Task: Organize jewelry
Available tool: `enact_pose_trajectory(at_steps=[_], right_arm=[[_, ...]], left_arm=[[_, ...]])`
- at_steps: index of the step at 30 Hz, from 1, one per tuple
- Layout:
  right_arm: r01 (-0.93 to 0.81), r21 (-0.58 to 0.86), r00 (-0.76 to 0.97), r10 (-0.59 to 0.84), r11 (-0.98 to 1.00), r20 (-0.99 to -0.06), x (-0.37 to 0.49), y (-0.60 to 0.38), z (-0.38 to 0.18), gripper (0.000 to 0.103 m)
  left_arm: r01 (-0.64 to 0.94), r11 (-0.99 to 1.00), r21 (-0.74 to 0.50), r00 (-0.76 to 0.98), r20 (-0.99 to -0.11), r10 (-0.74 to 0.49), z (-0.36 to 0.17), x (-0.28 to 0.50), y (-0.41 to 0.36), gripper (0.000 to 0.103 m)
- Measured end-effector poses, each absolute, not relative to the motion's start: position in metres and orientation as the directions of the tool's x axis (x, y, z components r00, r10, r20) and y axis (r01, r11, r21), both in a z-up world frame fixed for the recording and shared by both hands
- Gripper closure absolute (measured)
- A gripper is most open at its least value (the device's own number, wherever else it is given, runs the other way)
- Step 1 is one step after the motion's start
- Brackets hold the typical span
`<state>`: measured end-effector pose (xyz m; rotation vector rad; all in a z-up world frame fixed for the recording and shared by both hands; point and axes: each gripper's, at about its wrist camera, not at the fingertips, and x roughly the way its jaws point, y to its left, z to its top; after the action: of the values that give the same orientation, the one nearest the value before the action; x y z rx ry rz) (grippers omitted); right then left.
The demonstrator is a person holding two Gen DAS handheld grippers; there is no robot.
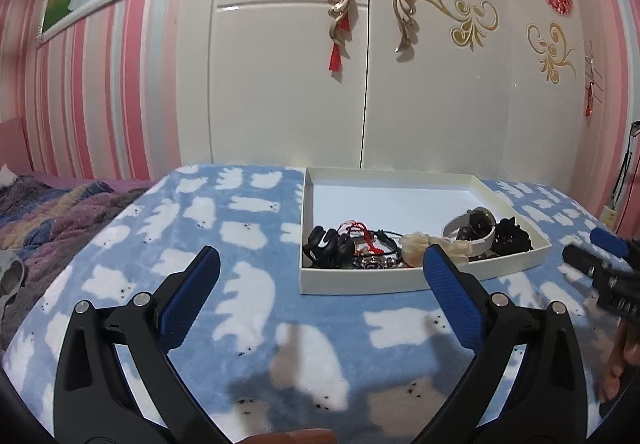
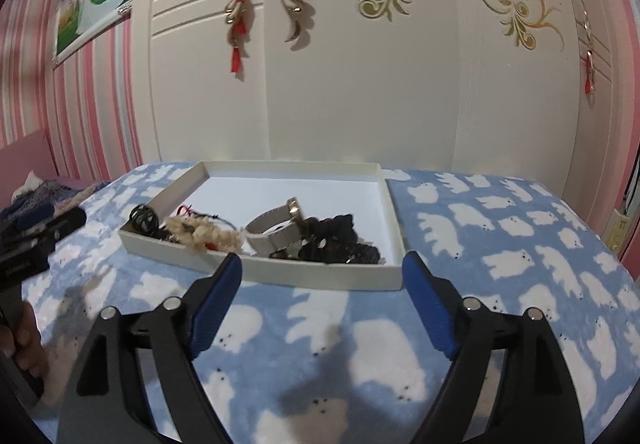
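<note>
Looking along my left tongs [image 1: 320,276], I see them gaping, empty, above the blanket [image 1: 248,308]; the tray [image 1: 400,282] lies ahead, jewelry along its near wall. My right tongs [image 2: 322,276] also stand wide, empty, facing the tray's near wall, watch [image 2: 276,230] inside.

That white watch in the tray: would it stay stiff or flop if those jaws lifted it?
The white watch would probably keep its loop, since its band stands curled by itself. It may snag the black scrunchie touching it. Its round face looks smooth, perhaps slippery.
</note>
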<state>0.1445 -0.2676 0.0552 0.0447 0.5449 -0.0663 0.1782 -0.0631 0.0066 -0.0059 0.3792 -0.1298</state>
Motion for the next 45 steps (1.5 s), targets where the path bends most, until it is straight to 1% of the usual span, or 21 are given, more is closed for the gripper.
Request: enact_pose_trajectory(at_steps=[2,4,6,9,13,17,22,45], right_arm=[[0.067,0.006,0.862,-0.055,0.998,-0.503,0.14,-0.262,0.058,0.02],[0.057,0.01,0.867,-0.044,0.998,-0.497,0.137,-0.262,0.058,0.017],[0.05,0.02,0.865,-0.033,0.999,-0.501,0.136,-0.263,0.058,0.017],[0.049,0.024,0.861,-0.03,0.999,-0.507,0.137,-0.263,0.056,0.017],[0.046,0.012,0.865,-0.034,0.999,-0.501,0.136,-0.259,0.057,0.017],[0.053,0.022,0.866,-0.034,0.998,-0.5,0.135,-0.261,0.056,0.016],[0.076,0.057,0.866,-0.038,0.995,-0.498,0.134,-0.269,0.056,0.015],[0.066,0.046,0.86,-0.033,0.997,-0.51,0.137,-0.266,0.055,0.014]], left_arm=[[0.123,0.992,-0.035,0.922,-0.365,-0.128,0.006,0.177,-0.061,0.003],[0.114,0.993,-0.036,0.919,-0.376,-0.119,0.004,0.179,-0.061,0.003],[0.095,0.995,-0.039,0.918,-0.382,-0.103,0.003,0.179,-0.059,0.003],[0.078,0.996,-0.043,0.93,-0.356,-0.088,0.004,0.173,-0.056,0.003],[0.089,0.996,0.002,0.939,-0.335,-0.083,0.005,0.169,-0.065,0.003],[0.086,0.996,0.014,0.943,-0.325,-0.076,0.007,0.167,-0.067,0.003],[0.075,0.997,0.005,0.941,-0.33,-0.069,0.007,0.167,-0.064,0.003],[0.089,0.996,0.023,0.944,-0.32,-0.077,0.007,0.165,-0.067,0.003]])
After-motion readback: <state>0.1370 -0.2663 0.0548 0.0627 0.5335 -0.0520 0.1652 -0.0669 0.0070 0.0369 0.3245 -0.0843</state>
